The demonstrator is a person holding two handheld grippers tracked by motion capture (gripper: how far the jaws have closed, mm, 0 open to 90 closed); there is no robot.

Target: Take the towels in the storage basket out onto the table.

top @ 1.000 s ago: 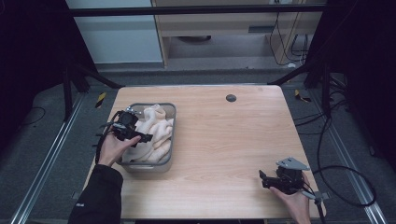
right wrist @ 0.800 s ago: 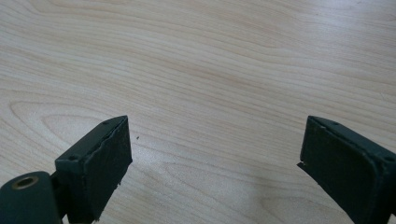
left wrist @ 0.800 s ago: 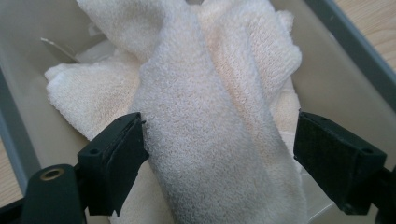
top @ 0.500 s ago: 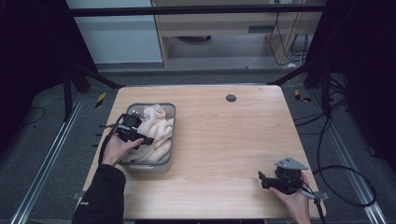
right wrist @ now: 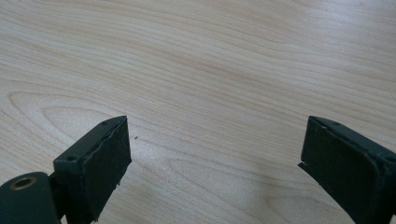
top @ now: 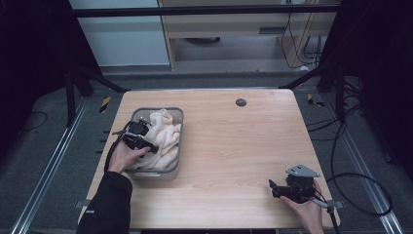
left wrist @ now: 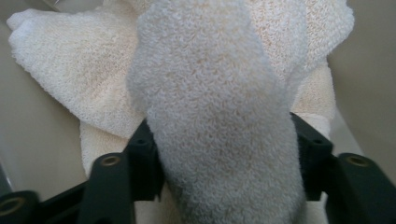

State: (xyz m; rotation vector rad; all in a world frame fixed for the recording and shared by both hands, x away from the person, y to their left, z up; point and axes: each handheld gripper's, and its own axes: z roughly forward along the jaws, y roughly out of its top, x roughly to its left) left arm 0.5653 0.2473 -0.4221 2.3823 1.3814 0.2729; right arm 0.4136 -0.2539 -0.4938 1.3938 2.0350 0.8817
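A heap of cream-white towels (top: 168,132) lies in a grey metal tray (top: 179,113) on the left of the wooden table. My left gripper (top: 150,146) reaches into the tray from its left side. In the left gripper view a thick fold of towel (left wrist: 215,107) stands between the two black jaws; they have just been closing and now press its sides. My right gripper (top: 272,188) rests low at the table's front right, far from the tray. In the right gripper view it (right wrist: 215,154) stands open over bare wood (right wrist: 210,56) with nothing between its jaws.
A small dark round disc (top: 240,102) sits on the table near its far edge. Bare wood (top: 234,156) stretches between the tray and the right gripper. Cables (top: 360,185) trail off the table's right side, and dark frame bars stand around it.
The left gripper has pushed a little further into the tray over the towels. The right gripper has kept still.
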